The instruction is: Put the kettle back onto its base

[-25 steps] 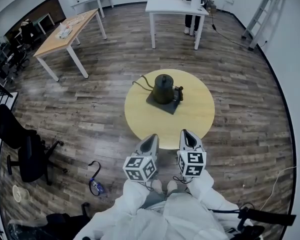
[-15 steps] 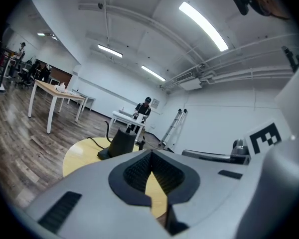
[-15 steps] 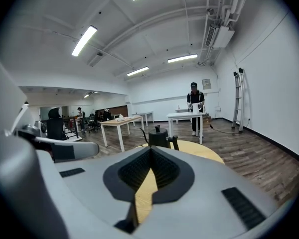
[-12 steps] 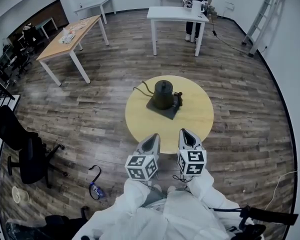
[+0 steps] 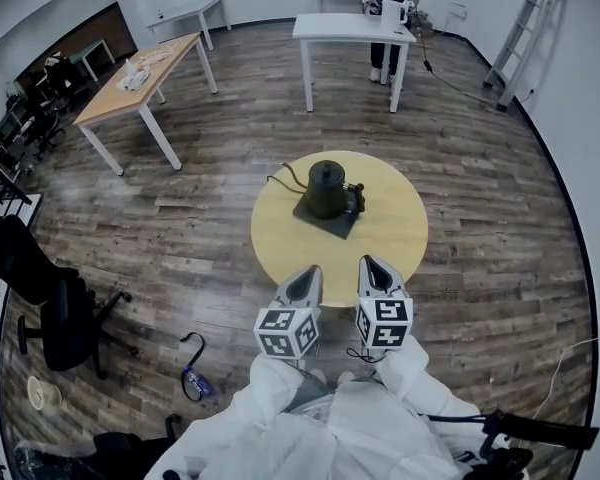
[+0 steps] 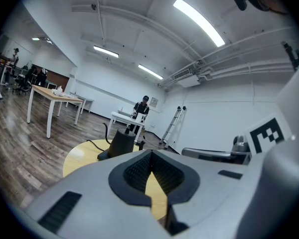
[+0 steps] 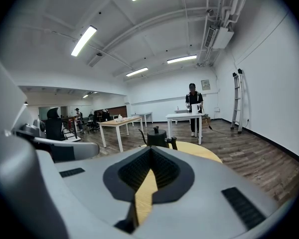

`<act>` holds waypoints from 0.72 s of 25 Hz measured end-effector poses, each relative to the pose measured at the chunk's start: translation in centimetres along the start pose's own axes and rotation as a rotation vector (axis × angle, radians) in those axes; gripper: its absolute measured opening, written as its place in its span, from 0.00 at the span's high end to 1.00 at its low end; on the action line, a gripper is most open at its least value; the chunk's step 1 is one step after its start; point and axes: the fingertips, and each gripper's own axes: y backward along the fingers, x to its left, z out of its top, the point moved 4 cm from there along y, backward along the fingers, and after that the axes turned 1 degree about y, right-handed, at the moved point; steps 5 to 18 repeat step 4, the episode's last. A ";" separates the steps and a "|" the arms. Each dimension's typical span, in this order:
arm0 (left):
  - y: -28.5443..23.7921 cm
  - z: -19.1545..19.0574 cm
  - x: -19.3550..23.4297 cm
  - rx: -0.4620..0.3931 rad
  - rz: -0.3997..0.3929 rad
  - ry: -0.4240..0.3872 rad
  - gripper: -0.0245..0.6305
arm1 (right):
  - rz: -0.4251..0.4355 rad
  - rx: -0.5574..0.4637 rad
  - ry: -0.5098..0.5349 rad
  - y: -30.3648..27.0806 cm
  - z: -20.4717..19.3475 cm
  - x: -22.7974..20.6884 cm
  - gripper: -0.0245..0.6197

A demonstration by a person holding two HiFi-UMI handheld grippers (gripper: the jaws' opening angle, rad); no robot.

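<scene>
On the round table (image 5: 280, 243), the kettle (image 5: 326, 186) is being borne by its base (image 5: 332, 220), so the task looks done; left gripper (image 5: 308, 274) and right gripper (image 5: 372, 266) are being held back near the edge, jaws pressed together, empty, nothing needing gripping

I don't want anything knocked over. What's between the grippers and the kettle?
Only a bare stretch of the round table. The head view shows the left gripper and right gripper at its near edge and the kettle farther in.
</scene>
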 end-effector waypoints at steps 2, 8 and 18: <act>-0.1 -0.1 -0.3 0.001 -0.004 -0.001 0.96 | -0.007 0.004 -0.002 0.2 -0.2 -0.3 0.94; -0.1 -0.3 -0.5 0.004 -0.009 -0.002 0.96 | -0.013 0.009 -0.005 0.3 -0.4 -0.5 0.94; -0.1 -0.3 -0.5 0.004 -0.009 -0.002 0.96 | -0.013 0.009 -0.005 0.3 -0.4 -0.5 0.94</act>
